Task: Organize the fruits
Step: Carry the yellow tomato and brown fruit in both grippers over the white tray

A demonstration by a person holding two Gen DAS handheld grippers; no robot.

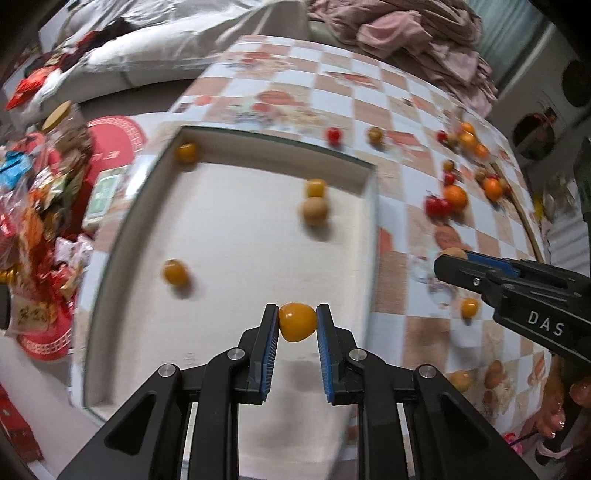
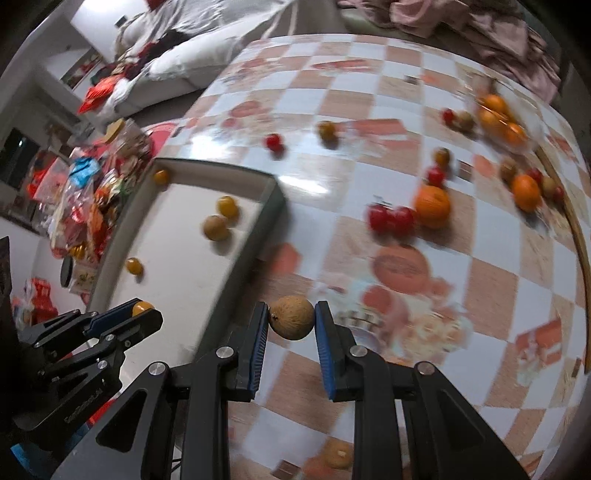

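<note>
My left gripper point(image 1: 297, 322) is shut on a small yellow tomato point(image 1: 297, 322) and holds it above the near end of the white tray point(image 1: 236, 236). The tray holds three yellow tomatoes point(image 1: 174, 272) and a brown longan point(image 1: 314, 210). My right gripper point(image 2: 291, 322) is shut on a brown longan point(image 2: 291, 322) above the checked tablecloth, just right of the tray point(image 2: 177, 266). Red tomatoes point(image 2: 390, 219), oranges point(image 2: 432, 201) and more small fruits lie scattered on the table to the right. The right gripper also shows in the left wrist view point(image 1: 452, 267).
The table wears a checked cloth point(image 2: 487, 288). A heap of snack packets point(image 1: 37, 206) lies left of the table. A white sofa point(image 1: 140, 55) and pink clothes point(image 1: 424, 33) are beyond it. A wooden hoop edge point(image 2: 580, 236) runs along the right.
</note>
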